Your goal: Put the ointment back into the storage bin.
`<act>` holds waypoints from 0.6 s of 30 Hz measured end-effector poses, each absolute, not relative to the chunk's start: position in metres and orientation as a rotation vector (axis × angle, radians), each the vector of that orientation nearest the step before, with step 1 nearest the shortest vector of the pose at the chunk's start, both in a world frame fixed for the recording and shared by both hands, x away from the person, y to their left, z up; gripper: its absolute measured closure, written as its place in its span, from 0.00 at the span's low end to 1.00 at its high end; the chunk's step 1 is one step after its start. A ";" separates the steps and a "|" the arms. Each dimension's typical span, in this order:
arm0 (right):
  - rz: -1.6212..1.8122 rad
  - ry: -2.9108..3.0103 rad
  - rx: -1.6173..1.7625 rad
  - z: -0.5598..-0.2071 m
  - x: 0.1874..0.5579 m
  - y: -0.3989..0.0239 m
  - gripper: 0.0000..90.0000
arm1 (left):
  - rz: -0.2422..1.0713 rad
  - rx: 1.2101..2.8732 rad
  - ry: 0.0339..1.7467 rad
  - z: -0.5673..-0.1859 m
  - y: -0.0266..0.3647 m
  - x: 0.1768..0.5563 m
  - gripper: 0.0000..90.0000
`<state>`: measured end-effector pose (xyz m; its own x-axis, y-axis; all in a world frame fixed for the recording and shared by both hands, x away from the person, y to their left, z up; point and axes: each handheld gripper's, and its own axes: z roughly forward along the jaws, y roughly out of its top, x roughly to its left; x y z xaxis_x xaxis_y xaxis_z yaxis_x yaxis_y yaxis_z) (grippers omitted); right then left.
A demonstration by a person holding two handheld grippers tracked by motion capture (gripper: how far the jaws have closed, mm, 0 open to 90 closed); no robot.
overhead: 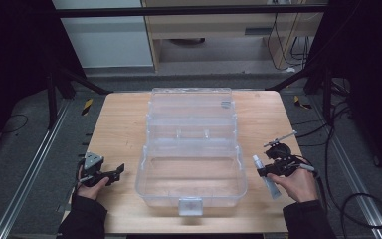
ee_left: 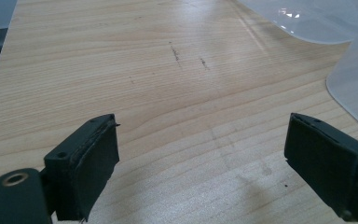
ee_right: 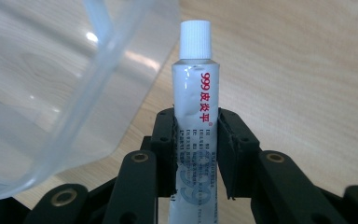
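Observation:
A clear plastic box (overhead: 191, 191) with its lid thrown back stands open in the middle of the wooden table (overhead: 124, 124). My right gripper (overhead: 267, 172) is to the right of the box, shut on a white tube of ointment (overhead: 267, 178) with a white cap. In the right gripper view the tube (ee_right: 196, 102) stands up between the jaws, cap up, with red print on it, and the box's rounded corner (ee_right: 65, 116) lies at the left. My left gripper (overhead: 120, 170) is left of the box, open and holding nothing; its pads (ee_left: 91, 163) stand wide over bare wood.
The box's lid (overhead: 191, 107) lies back toward the far edge of the table. Dark frame bars and cables (overhead: 348, 149) run along the floor on the right. Metal rails (overhead: 35, 164) flank the table. Bare wood shows on both sides of the box.

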<state>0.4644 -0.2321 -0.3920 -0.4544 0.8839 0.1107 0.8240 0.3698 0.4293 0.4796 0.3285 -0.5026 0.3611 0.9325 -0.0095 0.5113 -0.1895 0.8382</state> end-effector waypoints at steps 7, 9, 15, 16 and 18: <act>0.778 2.483 1.421 -0.363 0.466 -0.233 0.77 | 0.674 1.835 1.263 -0.503 0.328 0.480 0.10; 0.791 2.483 1.412 -0.360 0.466 -0.232 0.77 | 0.673 1.833 1.264 -0.503 0.328 0.480 0.10; 0.833 2.539 1.264 -0.338 0.468 -0.223 0.77 | 0.672 1.836 1.263 -0.503 0.329 0.480 0.10; 0.839 2.550 1.238 -0.336 0.468 -0.222 0.77 | 0.672 1.835 1.263 -0.503 0.329 0.480 0.10; 0.845 2.577 1.193 -0.331 0.469 -0.219 0.77 | 0.672 1.833 1.264 -0.503 0.328 0.480 0.10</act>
<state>0.4690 -0.2188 -0.3308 -0.6625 0.7455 0.0732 0.6440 0.5169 0.5640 0.4797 0.3285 -0.5027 0.3618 0.9322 -0.0122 0.5115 -0.1876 0.8385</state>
